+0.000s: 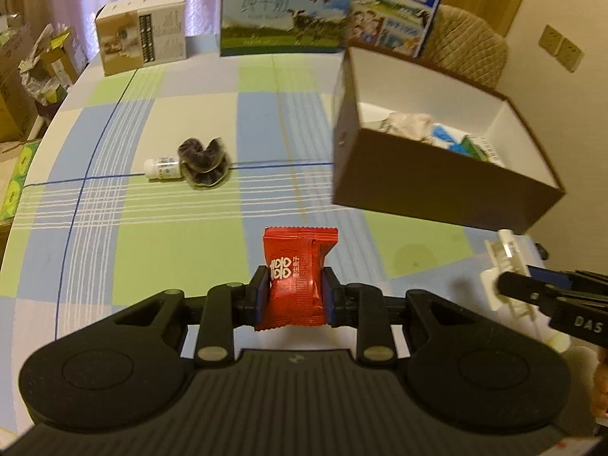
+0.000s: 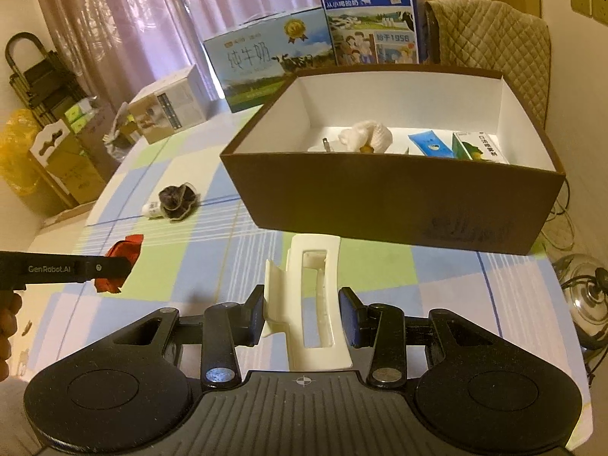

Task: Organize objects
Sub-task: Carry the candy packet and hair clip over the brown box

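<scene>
My left gripper (image 1: 292, 293) is shut on a red candy packet (image 1: 297, 277), held above the checked tablecloth; the same packet (image 2: 121, 266) shows at the left of the right wrist view. My right gripper (image 2: 302, 309) is shut on a white hair claw clip (image 2: 309, 300), also visible as a clip (image 1: 503, 266) at the right of the left wrist view. Ahead stands a brown open box (image 2: 380, 193) with a white inside, holding a white cloth item (image 2: 366, 136), a blue tube (image 2: 431, 144) and a green carton (image 2: 478, 148). A dark scrunchie (image 1: 205, 161) lies against a small white bottle (image 1: 161, 168).
Two milk cartons (image 1: 285, 15) and a small beige box (image 1: 142, 32) stand along the table's far edge. A quilted chair (image 2: 494, 34) sits behind the brown box (image 1: 437, 186). Cardboard boxes crowd the floor at left (image 2: 49, 159); a metal pot lid (image 2: 585, 300) lies at right.
</scene>
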`<action>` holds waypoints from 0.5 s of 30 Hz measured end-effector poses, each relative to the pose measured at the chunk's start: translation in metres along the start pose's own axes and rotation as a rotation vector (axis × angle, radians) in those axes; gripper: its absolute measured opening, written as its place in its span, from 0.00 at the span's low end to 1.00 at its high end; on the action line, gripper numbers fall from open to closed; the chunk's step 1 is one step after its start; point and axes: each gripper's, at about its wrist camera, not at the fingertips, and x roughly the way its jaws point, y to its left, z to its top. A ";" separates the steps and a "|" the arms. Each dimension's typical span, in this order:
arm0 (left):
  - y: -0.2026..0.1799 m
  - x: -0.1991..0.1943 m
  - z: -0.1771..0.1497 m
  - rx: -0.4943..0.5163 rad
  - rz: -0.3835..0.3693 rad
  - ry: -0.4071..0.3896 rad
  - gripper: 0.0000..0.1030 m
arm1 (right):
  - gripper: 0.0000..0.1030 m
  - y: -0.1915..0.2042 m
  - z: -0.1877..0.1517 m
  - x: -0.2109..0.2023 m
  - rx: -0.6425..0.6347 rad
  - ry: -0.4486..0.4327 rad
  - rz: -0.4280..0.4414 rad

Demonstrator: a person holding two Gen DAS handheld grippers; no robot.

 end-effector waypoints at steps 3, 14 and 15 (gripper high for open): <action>-0.013 -0.010 0.003 0.021 -0.018 -0.014 0.23 | 0.36 0.000 0.002 -0.009 -0.003 -0.012 0.006; -0.055 -0.019 0.034 0.110 -0.065 -0.083 0.23 | 0.36 -0.018 0.032 -0.033 -0.002 -0.090 -0.006; -0.059 -0.017 0.039 0.117 -0.065 -0.089 0.23 | 0.36 -0.020 0.036 -0.035 -0.005 -0.101 -0.010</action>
